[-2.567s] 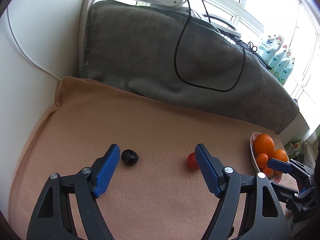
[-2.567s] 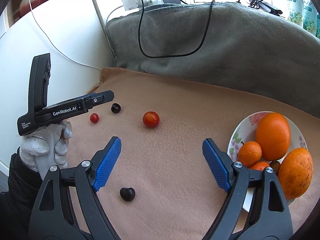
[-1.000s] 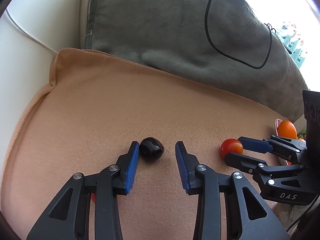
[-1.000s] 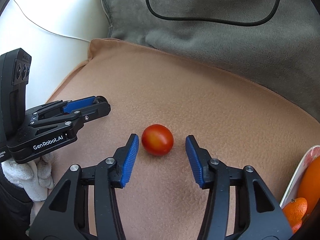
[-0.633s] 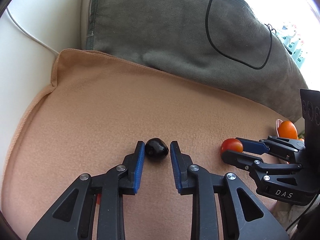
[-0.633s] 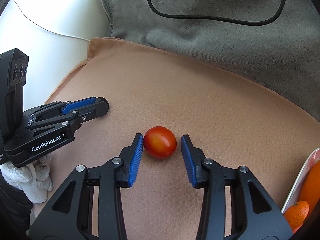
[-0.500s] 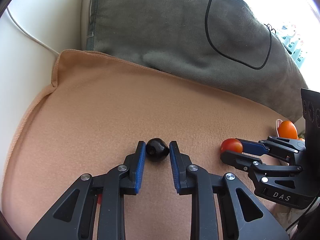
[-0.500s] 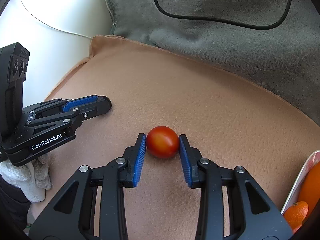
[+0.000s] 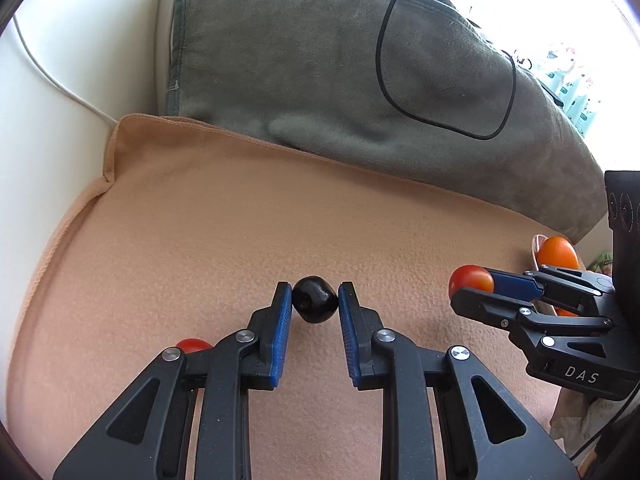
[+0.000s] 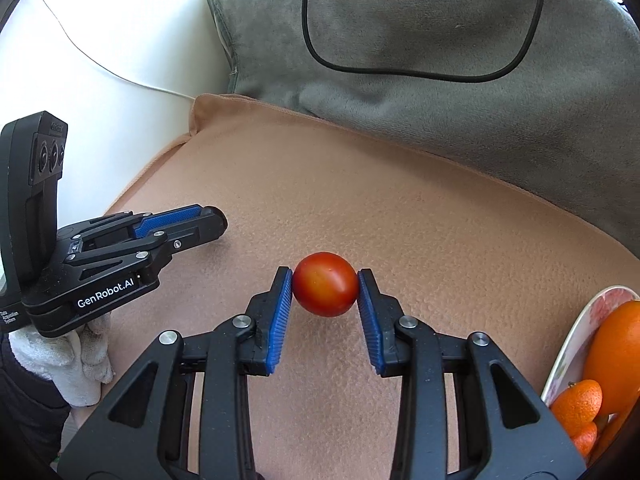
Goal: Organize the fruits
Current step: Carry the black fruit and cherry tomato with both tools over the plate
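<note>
My left gripper (image 9: 314,298) is shut on a dark cherry (image 9: 314,299), gripped between its blue pads just above the tan blanket (image 9: 240,220). My right gripper (image 10: 325,282) is shut on a red cherry tomato (image 10: 325,284), also just above the blanket. The right gripper shows in the left wrist view (image 9: 476,286) with the tomato (image 9: 469,279) at its tip. The left gripper shows in the right wrist view (image 10: 212,224); the cherry is hidden there. A small red tomato (image 9: 194,345) lies behind my left finger.
A patterned plate (image 10: 576,336) with oranges (image 10: 616,348) and mandarins (image 10: 578,400) stands at the right edge of the blanket. A grey cushion (image 9: 360,80) with a black cable (image 9: 400,92) on it lies along the back. A white wall (image 9: 60,60) is on the left.
Both grippers have come down over their fruits and shut: the left on the dark cherry, the right on the red tomato. Both fruits look slightly raised since half a second ago.
</note>
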Motion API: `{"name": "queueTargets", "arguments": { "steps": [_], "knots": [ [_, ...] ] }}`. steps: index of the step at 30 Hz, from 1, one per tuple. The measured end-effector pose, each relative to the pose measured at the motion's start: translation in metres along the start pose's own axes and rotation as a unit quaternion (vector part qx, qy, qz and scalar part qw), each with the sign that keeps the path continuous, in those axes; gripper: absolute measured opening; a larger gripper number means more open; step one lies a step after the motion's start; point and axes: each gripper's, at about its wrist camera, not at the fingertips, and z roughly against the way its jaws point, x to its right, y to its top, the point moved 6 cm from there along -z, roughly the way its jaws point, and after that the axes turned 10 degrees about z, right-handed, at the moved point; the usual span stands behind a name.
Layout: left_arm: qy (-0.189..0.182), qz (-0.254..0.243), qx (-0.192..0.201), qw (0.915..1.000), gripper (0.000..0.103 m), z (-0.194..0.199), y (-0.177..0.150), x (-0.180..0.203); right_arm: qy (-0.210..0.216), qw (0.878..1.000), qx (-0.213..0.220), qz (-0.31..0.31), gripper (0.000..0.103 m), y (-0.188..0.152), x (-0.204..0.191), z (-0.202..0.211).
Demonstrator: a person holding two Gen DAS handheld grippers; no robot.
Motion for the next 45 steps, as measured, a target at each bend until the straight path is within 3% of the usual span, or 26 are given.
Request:
{"name": "queueTargets", "arguments": {
  "steps": [9,22,33,45],
  "knots": [
    [-0.031,-0.008,0.016,0.9994,0.022,0.031,-0.008,0.03,-0.011,1.0,0.028,0.001,0.035,-0.009,0.004,0.042],
    [-0.097,-0.037,0.027,0.9943,0.022,0.06,-0.019,0.096,-0.047,0.996,0.07,-0.021,0.035,-0.03,0.042,0.116],
    [-0.146,-0.072,0.01,0.9866,0.022,0.06,-0.037,0.16,-0.09,0.99,0.09,-0.065,0.035,-0.053,0.093,0.166],
    [-0.179,-0.12,-0.029,0.976,0.022,0.047,-0.076,0.228,-0.105,0.983,0.092,-0.121,0.035,-0.077,0.147,0.18]
  ]
}}
